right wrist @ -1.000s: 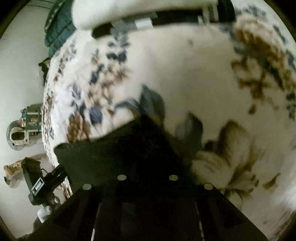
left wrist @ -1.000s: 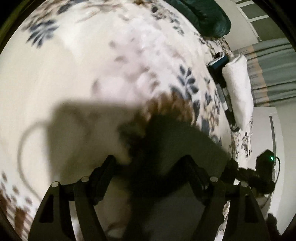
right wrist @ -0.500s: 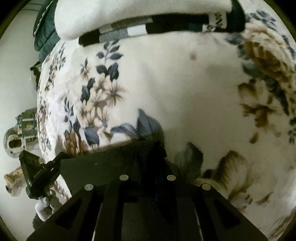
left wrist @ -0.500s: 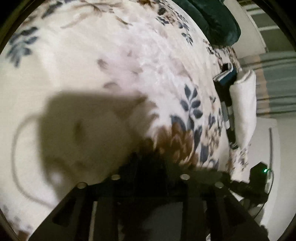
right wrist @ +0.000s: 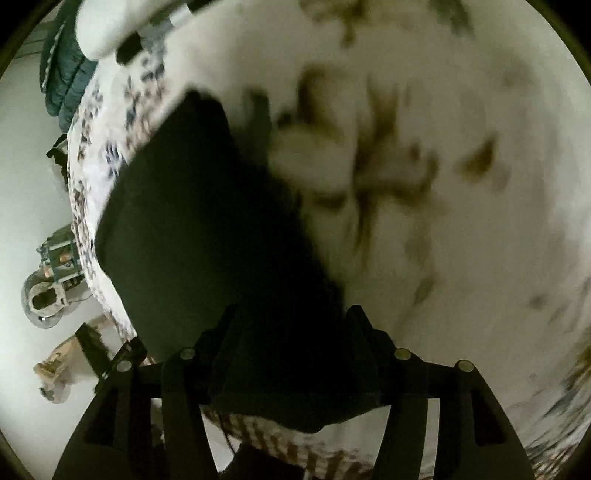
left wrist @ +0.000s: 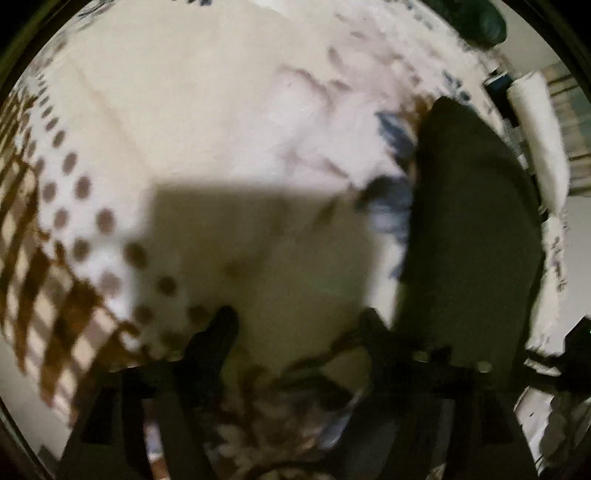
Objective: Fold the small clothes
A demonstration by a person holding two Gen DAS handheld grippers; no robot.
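A small black garment lies flat on the floral bedspread, at the right of the left wrist view. My left gripper is open and empty, just left of the garment's near edge. In the right wrist view the same black garment stretches from the upper left down to the fingers. My right gripper is open with the garment's near end lying between its fingers; whether they touch it is hidden in the dark. Both views are blurred.
A folded white cloth with a black striped item lies at the bed's far side, also in the right wrist view. A dark green cushion sits beyond it. A camera stand is past the bed edge.
Both grippers were shut on the black garment; now both are open. The garment lies spread on the bed, and the left gripper has swung left away from it.
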